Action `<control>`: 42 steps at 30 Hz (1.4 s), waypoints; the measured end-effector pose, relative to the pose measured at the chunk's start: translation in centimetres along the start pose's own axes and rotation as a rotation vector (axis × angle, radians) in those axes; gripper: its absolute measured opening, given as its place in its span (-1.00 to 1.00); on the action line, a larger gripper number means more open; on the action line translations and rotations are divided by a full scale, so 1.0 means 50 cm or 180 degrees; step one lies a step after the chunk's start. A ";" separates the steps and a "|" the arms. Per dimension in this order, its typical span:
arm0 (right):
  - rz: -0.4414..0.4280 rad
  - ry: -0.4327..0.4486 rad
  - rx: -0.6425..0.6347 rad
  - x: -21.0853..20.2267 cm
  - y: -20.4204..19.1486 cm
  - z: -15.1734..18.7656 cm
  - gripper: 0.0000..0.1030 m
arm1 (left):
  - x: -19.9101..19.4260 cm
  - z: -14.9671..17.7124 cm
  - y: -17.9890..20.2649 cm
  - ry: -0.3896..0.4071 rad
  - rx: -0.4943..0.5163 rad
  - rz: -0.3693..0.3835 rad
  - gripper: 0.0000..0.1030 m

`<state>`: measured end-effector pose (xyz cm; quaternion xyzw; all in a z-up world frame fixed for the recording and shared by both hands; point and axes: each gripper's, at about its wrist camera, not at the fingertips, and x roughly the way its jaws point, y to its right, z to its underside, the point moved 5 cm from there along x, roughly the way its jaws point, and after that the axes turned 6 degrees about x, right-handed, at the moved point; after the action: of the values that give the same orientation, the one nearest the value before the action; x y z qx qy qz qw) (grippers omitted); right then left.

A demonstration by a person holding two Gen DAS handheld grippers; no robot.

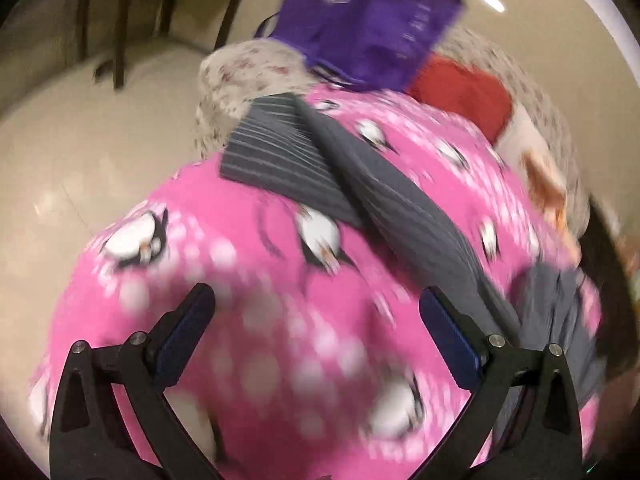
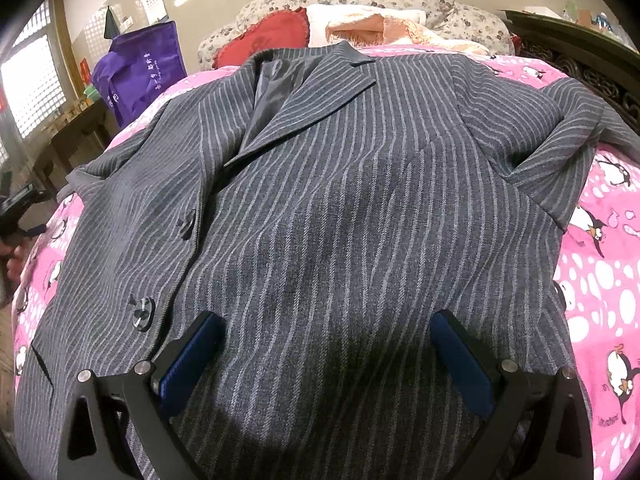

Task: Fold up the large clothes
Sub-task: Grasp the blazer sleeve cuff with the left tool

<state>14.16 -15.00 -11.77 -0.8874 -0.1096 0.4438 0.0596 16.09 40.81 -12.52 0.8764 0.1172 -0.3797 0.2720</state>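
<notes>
The striped jacket (image 2: 328, 200) lies flat on the pink blanket (image 2: 600, 280), collar far, hem near, right under the spread, empty right gripper (image 2: 326, 356), while the left gripper (image 1: 316, 334) (also spread, blurred) hangs off its left sleeve.

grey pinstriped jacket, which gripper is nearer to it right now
Right. The right gripper hangs open directly over the grey pinstriped jacket; the left gripper, also open, is over the pink penguin bedspread beside the jacket.
</notes>
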 end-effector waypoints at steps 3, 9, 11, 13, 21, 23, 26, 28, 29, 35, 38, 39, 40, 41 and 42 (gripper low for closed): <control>0.0000 -0.0001 -0.0001 0.001 0.000 0.000 1.00 | 0.019 -0.053 -0.015 0.0143 -0.0106 0.0092 0.99; 0.0005 -0.0003 -0.0005 0.003 -0.002 -0.002 1.00 | 0.018 -0.138 0.042 0.0263 -0.0157 0.0458 0.99; 0.0007 -0.0002 -0.0007 0.003 -0.003 -0.002 1.00 | 0.038 -0.160 0.054 0.0205 -0.0059 0.0302 0.99; 0.0007 -0.0002 -0.0007 0.003 -0.003 -0.002 1.00 | 0.089 -0.174 0.042 -0.0018 -0.0013 -0.0048 0.99; 0.0013 -0.0003 -0.0010 0.003 -0.004 -0.002 1.00 | 0.125 -0.183 0.029 -0.0161 0.0017 -0.0130 -0.22; 0.0012 -0.0002 -0.0010 0.003 -0.004 -0.002 1.00 | 0.100 -0.166 0.024 -0.0165 -0.0059 0.0032 -0.41; 0.0021 0.0000 -0.0015 0.003 -0.004 -0.002 1.00 | 0.059 -0.150 0.037 -0.0101 0.0018 0.0165 -0.41; 0.0025 0.0003 -0.0015 0.004 -0.005 -0.002 1.00 | 0.043 -0.139 0.055 -0.0128 0.0071 0.0244 -0.41; 0.0024 0.0004 -0.0014 0.004 -0.005 -0.002 1.00 | 0.038 -0.136 0.063 -0.0121 0.0112 0.0286 -0.41; 0.0012 0.0005 -0.0001 0.004 -0.004 -0.003 1.00 | -0.015 -0.166 0.003 0.0145 0.0219 -0.0147 -0.02; 0.0012 0.0006 -0.0001 0.004 -0.003 -0.004 1.00 | -0.047 -0.134 -0.051 0.0239 -0.0176 0.0070 0.30; 0.0009 0.0006 0.0002 0.005 -0.003 -0.005 1.00 | -0.045 -0.113 -0.054 0.0196 -0.0258 0.0221 0.30; 0.0011 0.0006 0.0002 0.005 -0.003 -0.004 1.00 | -0.037 -0.090 -0.052 0.0134 -0.0328 0.0367 0.30; 0.0014 0.0006 0.0000 0.005 -0.004 -0.004 1.00 | -0.027 -0.075 -0.049 0.0090 -0.0385 0.0472 0.30; 0.0016 0.0006 -0.0001 0.005 -0.004 -0.004 1.00 | -0.009 -0.056 -0.045 0.0028 -0.0471 0.0586 0.30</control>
<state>14.44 -14.74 -11.78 -0.8881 -0.1074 0.4431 0.0584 16.53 44.22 -11.48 0.8626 0.0652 -0.3397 0.3691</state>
